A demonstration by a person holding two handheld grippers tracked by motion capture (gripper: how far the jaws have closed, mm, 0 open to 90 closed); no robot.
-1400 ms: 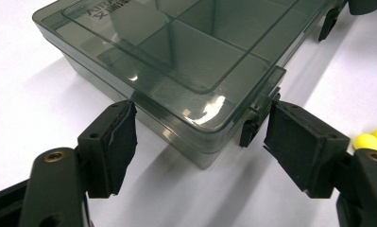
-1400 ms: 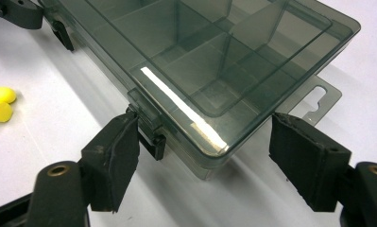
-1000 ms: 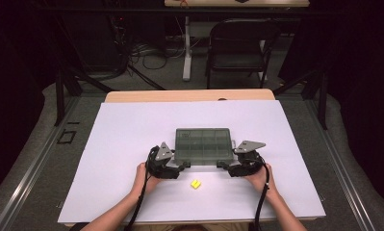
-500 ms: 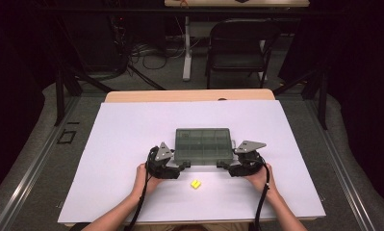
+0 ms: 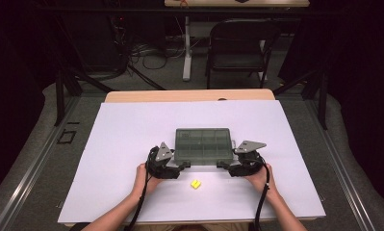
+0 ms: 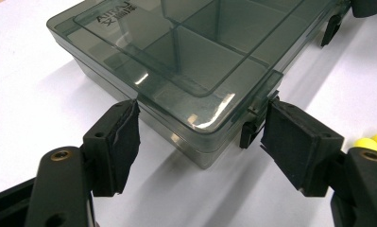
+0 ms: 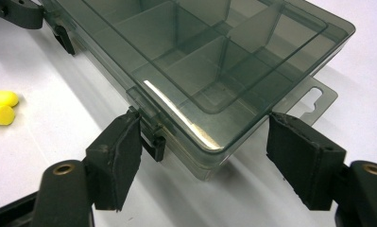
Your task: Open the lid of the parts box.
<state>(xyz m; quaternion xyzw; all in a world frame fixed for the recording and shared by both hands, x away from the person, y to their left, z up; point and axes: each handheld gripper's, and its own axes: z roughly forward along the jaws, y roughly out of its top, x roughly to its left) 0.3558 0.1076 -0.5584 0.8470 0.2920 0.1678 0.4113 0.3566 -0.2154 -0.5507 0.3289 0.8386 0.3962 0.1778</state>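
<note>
Both grippers [image 5: 184, 166] [image 5: 222, 166] gape astride box [image 5: 202, 144] corners; yellow bits [image 5: 195, 184], perhaps earplugs, nearby.

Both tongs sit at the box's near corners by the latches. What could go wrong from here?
1. Each pair of tongs (left, right) straddles a corner of the closed box, one pad beside a latch. A pad may slip off that small tab.
2. The light box could slide on the smooth white sheet if one side pushes harder.
3. The yellow pieces lie just behind and could get knocked.
</note>
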